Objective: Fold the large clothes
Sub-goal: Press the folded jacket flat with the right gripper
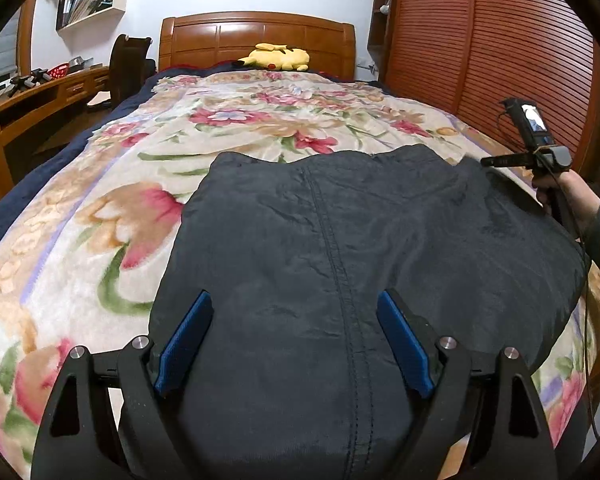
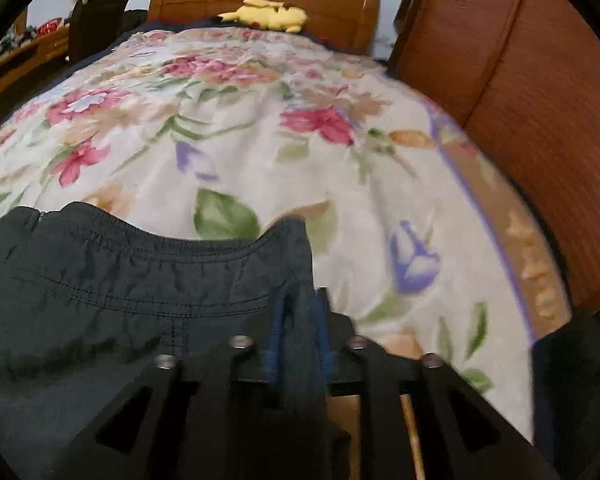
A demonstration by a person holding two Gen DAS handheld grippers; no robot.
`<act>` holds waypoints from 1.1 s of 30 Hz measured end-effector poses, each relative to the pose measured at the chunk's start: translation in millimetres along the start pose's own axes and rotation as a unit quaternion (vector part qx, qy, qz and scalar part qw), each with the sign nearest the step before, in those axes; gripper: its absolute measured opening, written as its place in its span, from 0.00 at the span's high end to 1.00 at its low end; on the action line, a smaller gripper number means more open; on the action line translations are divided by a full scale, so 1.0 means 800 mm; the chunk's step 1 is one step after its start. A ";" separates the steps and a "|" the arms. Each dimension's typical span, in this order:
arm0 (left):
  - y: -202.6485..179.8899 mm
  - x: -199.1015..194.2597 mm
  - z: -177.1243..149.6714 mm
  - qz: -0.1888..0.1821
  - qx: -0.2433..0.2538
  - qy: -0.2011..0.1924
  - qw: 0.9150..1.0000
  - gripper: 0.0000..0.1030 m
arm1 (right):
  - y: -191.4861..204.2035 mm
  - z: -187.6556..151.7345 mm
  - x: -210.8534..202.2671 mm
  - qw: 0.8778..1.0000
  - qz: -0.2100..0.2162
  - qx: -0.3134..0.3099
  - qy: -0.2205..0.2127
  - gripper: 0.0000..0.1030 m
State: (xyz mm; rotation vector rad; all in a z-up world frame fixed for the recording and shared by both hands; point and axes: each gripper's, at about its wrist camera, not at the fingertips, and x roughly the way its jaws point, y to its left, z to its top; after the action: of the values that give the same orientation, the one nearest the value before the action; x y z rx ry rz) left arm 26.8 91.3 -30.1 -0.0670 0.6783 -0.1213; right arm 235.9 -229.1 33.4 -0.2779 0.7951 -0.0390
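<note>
A dark navy, crinkled nylon garment with an elastic waistband [image 1: 340,240] lay spread flat on the cream floral fleece blanket [image 1: 112,184] covering the bed, filling the centre and lower half of the left wrist view. The left gripper [image 1: 296,340] hovered over its near end at the bottom of that frame, its blue pads spread wide with only flat cloth showing between them and nothing pinched. The right gripper [image 2: 298,320], at lower centre of the right wrist view, had its blue pads drawn close on the garment's waistband corner, a ridge of dark cloth running up between them; blur kept the contact from being crisp, but it read as a pinch. In the left wrist view the same tool showed at the right edge, held by a hand [image 1: 568,196].

The step in hand looked like securing corners before the first fold. Next, the left gripper would need to drop onto an edge and close before both lift and carry the cloth over.
</note>
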 end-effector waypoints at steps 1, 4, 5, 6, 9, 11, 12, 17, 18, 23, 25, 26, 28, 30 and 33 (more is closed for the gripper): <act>-0.001 0.000 0.000 0.001 0.001 0.000 1.000 0.17 | 0.004 0.004 -0.008 1.000 0.006 -0.003 -0.009 0.59; -0.004 -0.001 0.000 0.005 0.005 -0.002 1.000 0.17 | 0.031 0.010 -0.041 0.997 0.059 -0.010 -0.039 0.45; -0.005 -0.002 0.000 0.006 0.007 -0.003 1.000 0.17 | 0.043 0.011 -0.049 0.996 0.079 -0.019 -0.043 0.45; -0.005 -0.002 0.000 0.007 0.008 -0.004 1.000 0.17 | 0.056 0.009 -0.059 0.994 0.100 -0.031 -0.044 0.45; -0.005 -0.003 0.000 0.007 0.007 -0.005 1.000 0.17 | 0.098 -0.001 -0.080 0.983 0.168 -0.068 -0.040 0.45; -0.005 -0.003 0.000 0.007 0.007 -0.005 1.000 0.17 | 0.132 -0.007 -0.088 0.973 0.208 -0.092 -0.030 0.45; -0.005 -0.004 0.000 0.007 0.007 -0.005 1.000 0.17 | 0.145 -0.010 -0.089 0.971 0.216 -0.103 -0.023 0.45; -0.005 -0.005 -0.002 0.006 0.007 -0.005 1.000 0.17 | 0.218 -0.027 -0.053 0.963 0.205 -0.170 0.049 0.45; -0.006 -0.004 -0.001 0.006 0.008 -0.005 1.000 0.17 | 0.228 -0.029 -0.046 0.963 0.196 -0.178 0.055 0.45; -0.007 -0.006 -0.001 0.005 0.009 -0.006 1.000 0.17 | 0.256 -0.004 -0.025 0.970 0.161 -0.179 0.021 0.64; -0.007 -0.006 -0.001 0.005 0.009 -0.006 1.000 0.17 | 0.262 0.001 -0.006 0.976 0.144 -0.165 0.014 0.87; -0.007 -0.006 -0.001 0.005 0.009 -0.006 1.000 0.17 | 0.266 0.002 0.005 0.976 0.147 -0.160 0.020 0.88; -0.007 -0.006 -0.001 0.006 0.009 -0.005 1.000 0.17 | 0.273 0.000 0.017 0.975 0.154 -0.157 0.024 0.93; -0.007 -0.006 0.000 0.005 0.009 -0.006 1.000 0.17 | 0.277 0.003 0.020 0.974 0.158 -0.158 0.022 0.98; -0.008 -0.006 0.000 0.008 0.010 -0.006 1.000 0.17 | 0.280 0.007 0.020 0.974 0.148 -0.170 0.002 1.00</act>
State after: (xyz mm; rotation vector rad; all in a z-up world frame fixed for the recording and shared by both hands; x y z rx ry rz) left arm 22.6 86.0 -26.3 -0.0426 0.6652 -0.1116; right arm 235.4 -14.0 -32.4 -0.4798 0.8398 0.3799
